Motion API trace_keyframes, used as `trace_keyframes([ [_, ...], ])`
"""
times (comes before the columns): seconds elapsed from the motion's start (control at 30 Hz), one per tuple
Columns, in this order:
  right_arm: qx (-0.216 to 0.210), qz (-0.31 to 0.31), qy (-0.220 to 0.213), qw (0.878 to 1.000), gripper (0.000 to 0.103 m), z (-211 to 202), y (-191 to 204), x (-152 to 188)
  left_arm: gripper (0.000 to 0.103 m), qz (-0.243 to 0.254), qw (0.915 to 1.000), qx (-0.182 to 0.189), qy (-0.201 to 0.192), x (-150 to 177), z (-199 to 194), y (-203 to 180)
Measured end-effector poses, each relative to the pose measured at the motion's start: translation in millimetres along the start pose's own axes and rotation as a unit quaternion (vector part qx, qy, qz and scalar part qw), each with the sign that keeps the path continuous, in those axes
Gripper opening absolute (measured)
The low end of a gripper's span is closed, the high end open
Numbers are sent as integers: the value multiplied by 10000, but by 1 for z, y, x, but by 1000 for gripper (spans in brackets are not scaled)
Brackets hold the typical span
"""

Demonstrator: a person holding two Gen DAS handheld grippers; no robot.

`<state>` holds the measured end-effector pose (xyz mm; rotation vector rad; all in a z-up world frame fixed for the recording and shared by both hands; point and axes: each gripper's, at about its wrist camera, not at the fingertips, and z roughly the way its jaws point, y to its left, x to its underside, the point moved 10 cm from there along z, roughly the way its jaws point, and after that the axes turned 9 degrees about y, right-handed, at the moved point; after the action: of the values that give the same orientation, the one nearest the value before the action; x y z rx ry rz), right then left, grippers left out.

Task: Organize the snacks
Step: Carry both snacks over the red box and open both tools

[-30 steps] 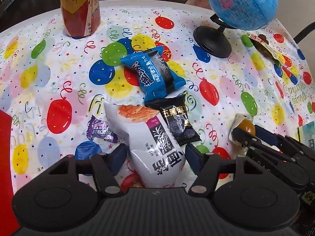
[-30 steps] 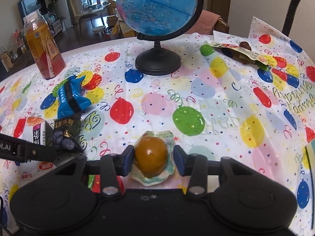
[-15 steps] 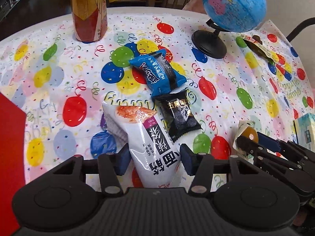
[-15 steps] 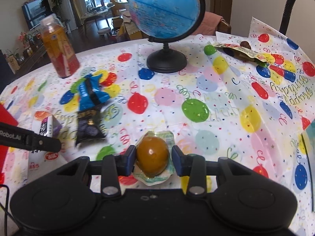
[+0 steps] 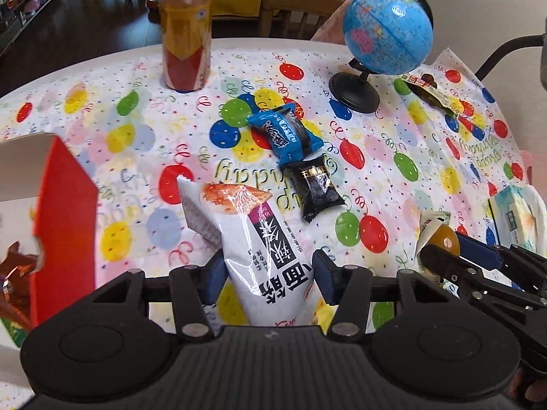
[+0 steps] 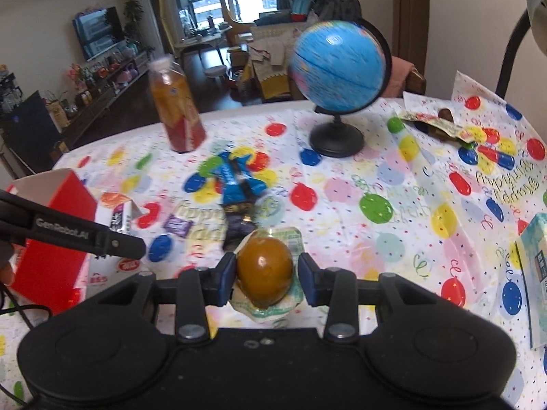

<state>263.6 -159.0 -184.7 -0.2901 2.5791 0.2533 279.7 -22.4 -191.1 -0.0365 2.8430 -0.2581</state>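
Left gripper: clamped on white noodle snack bag, lifted above balloon tablecloth, just beside red box.
Right gripper: closed around packaged braised egg.
Table: blue snack packet touching black snack packet; globe and tea bottle behind.

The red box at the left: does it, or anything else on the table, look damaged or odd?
Yes. The red box has a ragged, torn edge low on its open side, with a brown wrapper showing inside. Across the table, a wrapper beside the globe looks opened and crumpled. Nothing looks spilled; the bottle stands upright.
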Motion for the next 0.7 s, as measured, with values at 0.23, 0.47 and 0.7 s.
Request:
trace_keyframes([
  [0.23,-188,-229,-137,9995,37,-28,40,-1,53,-18,9998,-18,-175,17,-35,20],
  [0.47,-394,-445,-228,9980,37,-43,89,-3,53,-60,9994,-54,-339,35,-66,50],
  [0.7,-569,-680,-251,9957,37,-45,141,-6,53,-181,9988,-102,-437,48,-89,90],
])
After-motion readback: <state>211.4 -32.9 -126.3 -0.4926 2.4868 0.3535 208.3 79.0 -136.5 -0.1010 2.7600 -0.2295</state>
